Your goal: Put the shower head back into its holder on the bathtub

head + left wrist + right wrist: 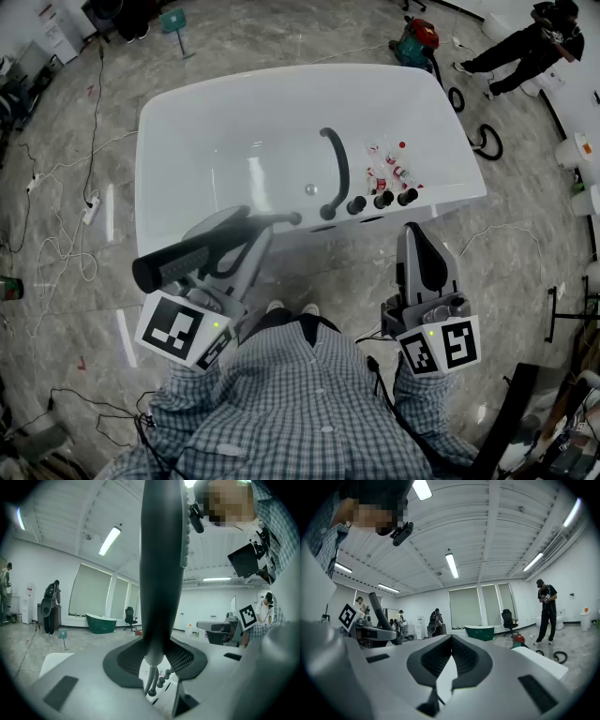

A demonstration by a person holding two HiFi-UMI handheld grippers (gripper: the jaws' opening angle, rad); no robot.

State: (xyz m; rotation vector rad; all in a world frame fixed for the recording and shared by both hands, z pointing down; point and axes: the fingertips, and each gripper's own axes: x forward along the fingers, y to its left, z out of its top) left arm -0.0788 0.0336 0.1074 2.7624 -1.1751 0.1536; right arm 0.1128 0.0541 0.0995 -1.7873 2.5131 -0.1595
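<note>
**A:** Where was the shower head (178, 262) at that moment?

**B:** It was in the left gripper (239, 246). The jaws were clamped on its handle, standing wide around it. In the head view it lay crosswise, with its dark end out to the left and its slimmer end reaching toward the near wall of the white bathtub (234, 141). In the left gripper view the handle rose straight up between the two black pads.

**A:** Was it touching the fittings on the tub?

**B:** No, it was held clear of them. The row of dark knobs (382, 200) sat on the near rim, well to the right of the shower head. A curved dark bar (337, 169) stood just behind the knobs. Some small bottles (389, 169) stood on the same ledge. Which of those fittings was the holder could not be told.

**A:** And the right gripper (419, 234)?

**B:** It held nothing. Its own view showed the jaw tips together with only the room beyond them. It hung in front of the tub's near right corner, apart from the rim.

**A:** What else was in the frame?

**B:** The person's checked shirt (300, 394) filled the bottom of the head view. Cables (66, 234) trailed over the marble floor on the left. A red and green vacuum cleaner (417, 39) stood beyond the tub. Near it stood a person in black (525, 47).
</note>
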